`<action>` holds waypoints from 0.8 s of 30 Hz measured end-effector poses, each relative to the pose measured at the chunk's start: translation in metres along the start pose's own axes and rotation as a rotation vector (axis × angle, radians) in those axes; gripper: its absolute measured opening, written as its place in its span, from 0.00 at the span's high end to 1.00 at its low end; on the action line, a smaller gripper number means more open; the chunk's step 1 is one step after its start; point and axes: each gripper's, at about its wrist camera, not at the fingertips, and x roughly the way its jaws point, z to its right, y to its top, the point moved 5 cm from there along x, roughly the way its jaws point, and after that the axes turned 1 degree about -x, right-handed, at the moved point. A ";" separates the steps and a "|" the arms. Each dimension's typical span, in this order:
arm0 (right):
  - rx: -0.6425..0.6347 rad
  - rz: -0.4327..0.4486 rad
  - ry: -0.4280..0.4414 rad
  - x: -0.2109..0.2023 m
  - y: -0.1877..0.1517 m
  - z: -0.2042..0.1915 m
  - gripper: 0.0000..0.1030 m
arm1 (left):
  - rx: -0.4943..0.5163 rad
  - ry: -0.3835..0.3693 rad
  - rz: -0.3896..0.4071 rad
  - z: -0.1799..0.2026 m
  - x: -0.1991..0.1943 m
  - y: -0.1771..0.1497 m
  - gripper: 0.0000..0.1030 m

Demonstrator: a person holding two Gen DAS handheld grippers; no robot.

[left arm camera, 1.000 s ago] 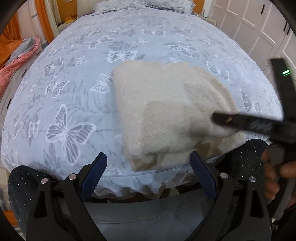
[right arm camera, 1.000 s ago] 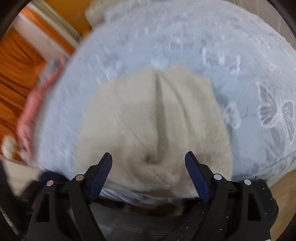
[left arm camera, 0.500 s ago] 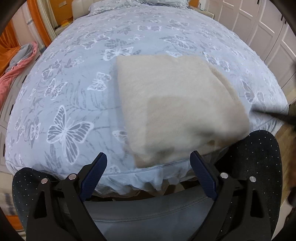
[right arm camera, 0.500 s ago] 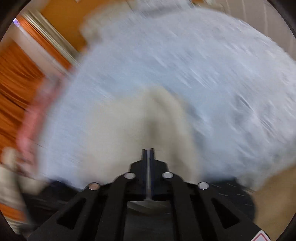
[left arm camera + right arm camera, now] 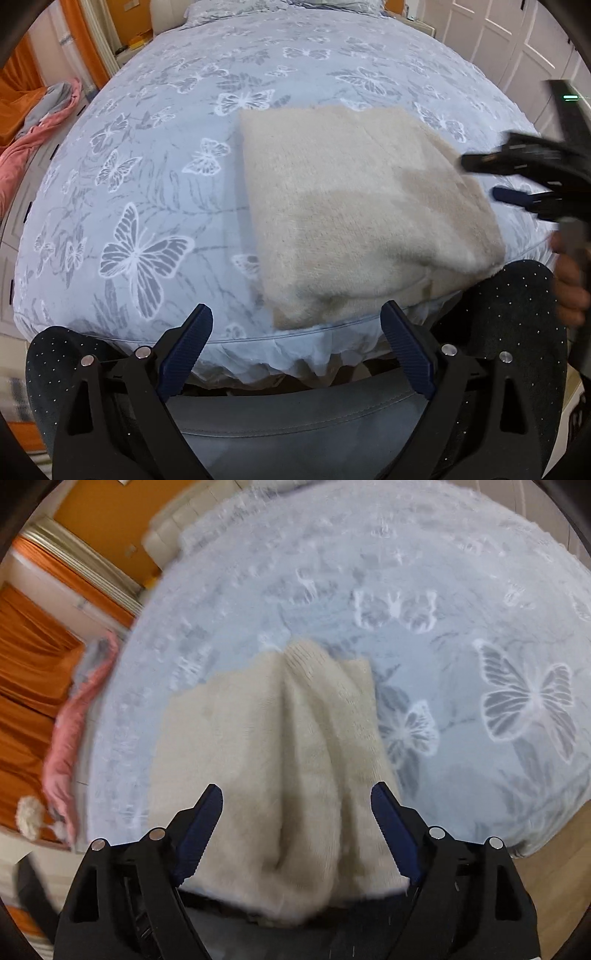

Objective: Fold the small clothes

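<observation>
A folded cream fleece garment (image 5: 362, 214) lies on the butterfly-print bed (image 5: 147, 155) near its front edge. My left gripper (image 5: 295, 347) is open and empty, hanging just off the bed's front edge below the garment's near left corner. My right gripper (image 5: 297, 819) is open, its jaws spread over the garment's (image 5: 280, 760) near edge, where the cloth bunches in a ridge. In the left wrist view the right gripper (image 5: 491, 177) shows at the garment's right edge, blurred.
A pink and grey cloth (image 5: 33, 136) is heaped off the bed's left side, seen also in the right wrist view (image 5: 70, 738). White wardrobe doors (image 5: 517, 44) stand at the right. Orange curtains (image 5: 26, 672) hang at the left. My lap (image 5: 295, 421) is below the bed edge.
The right gripper was open a second ago, shut half a second ago while pulled off to the right, and now is open again at the garment's right edge. The left gripper barely moved.
</observation>
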 end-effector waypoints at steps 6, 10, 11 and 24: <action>-0.097 -0.100 0.068 0.030 -0.001 -0.033 0.83 | -0.034 -0.007 0.022 -0.011 -0.008 0.004 0.13; -0.119 0.121 0.240 -0.054 0.015 -0.057 0.85 | -0.039 -0.033 0.035 -0.011 -0.010 0.006 0.11; -0.090 0.161 0.276 -0.069 0.017 -0.049 0.86 | -0.030 -0.040 0.026 -0.008 -0.007 0.005 0.11; 0.094 -0.016 0.167 -0.017 -0.010 0.028 0.33 | 0.117 -0.034 -0.067 0.031 0.047 -0.007 0.11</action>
